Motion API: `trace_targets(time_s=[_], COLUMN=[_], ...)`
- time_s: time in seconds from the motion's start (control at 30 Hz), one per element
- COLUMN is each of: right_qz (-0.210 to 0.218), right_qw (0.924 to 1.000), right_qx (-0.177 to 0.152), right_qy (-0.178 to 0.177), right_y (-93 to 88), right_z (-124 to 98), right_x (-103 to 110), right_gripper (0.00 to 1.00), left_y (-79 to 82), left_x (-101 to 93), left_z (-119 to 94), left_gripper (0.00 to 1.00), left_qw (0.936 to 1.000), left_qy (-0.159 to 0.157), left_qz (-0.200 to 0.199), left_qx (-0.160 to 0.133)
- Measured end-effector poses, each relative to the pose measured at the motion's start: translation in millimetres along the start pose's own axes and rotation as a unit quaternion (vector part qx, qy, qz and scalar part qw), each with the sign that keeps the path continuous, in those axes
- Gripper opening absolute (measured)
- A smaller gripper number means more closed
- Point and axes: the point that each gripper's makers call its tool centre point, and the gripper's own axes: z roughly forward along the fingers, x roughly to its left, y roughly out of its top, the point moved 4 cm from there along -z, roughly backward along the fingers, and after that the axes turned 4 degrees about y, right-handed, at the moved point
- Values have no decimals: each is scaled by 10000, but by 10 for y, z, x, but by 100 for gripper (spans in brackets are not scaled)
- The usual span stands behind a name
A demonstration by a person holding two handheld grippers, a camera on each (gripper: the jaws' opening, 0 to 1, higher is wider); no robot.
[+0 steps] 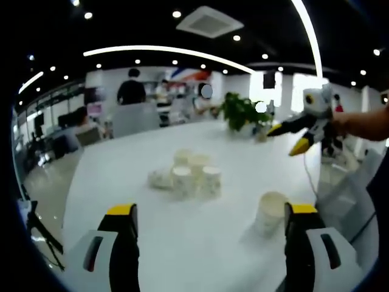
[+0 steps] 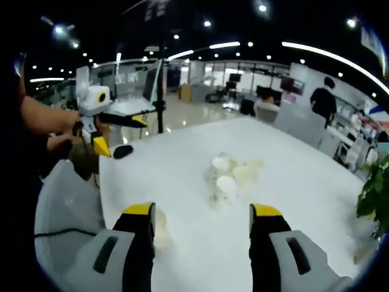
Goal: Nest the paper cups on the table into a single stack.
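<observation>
Five paper cups (image 1: 189, 174) are clustering mid-table (image 1: 134, 176), one lying on its side; a sixth cup (image 1: 270, 213) is standing apart, just beside the left hand-held gripper (image 1: 209, 216), whose jaws are gaping, empty. The right hand-held gripper (image 2: 203, 216) is likewise hovering open. A potted plant (image 1: 242, 112) is sitting beyond. No readable writing.

Cluster of paper cups (image 1: 189, 175) mid-table (image 1: 152, 243), one lying on its side at the cluster's left, single cup (image 1: 270, 213) apart nearer the left gripper (image 1: 209, 213), potted plant (image 1: 243, 113) behind at the far edge, right gripper (image 1: 292, 137) raised beside it.
</observation>
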Motion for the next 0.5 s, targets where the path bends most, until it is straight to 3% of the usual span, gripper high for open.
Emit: trace_targets(time_s=[0.13,0.3,0.43,0.5], right_qz=[208,45,161,205], right_qw=[9994,9989,9987,9986], right_qx=[-212,-343,-252,-282], right_qy=[-169,-314,-409,-402], right_y=[-38,-95,-195,-234], right_z=[-42,-62,-63,-81], right_x=[-87,-134,-200,-225], right_gripper=[63,70,81,82], left_y=[-33,-73,-86,-100], left_x=[-7,28,86,107], left_z=[-36,-60,-64,-58], left_gripper=[98,98,98,98], left_qw=[9999,9998,9996,9995], left_qy=[71,177,289,318], left_qz=[-74,30,-35,5], left_qx=[-14,49,60,70])
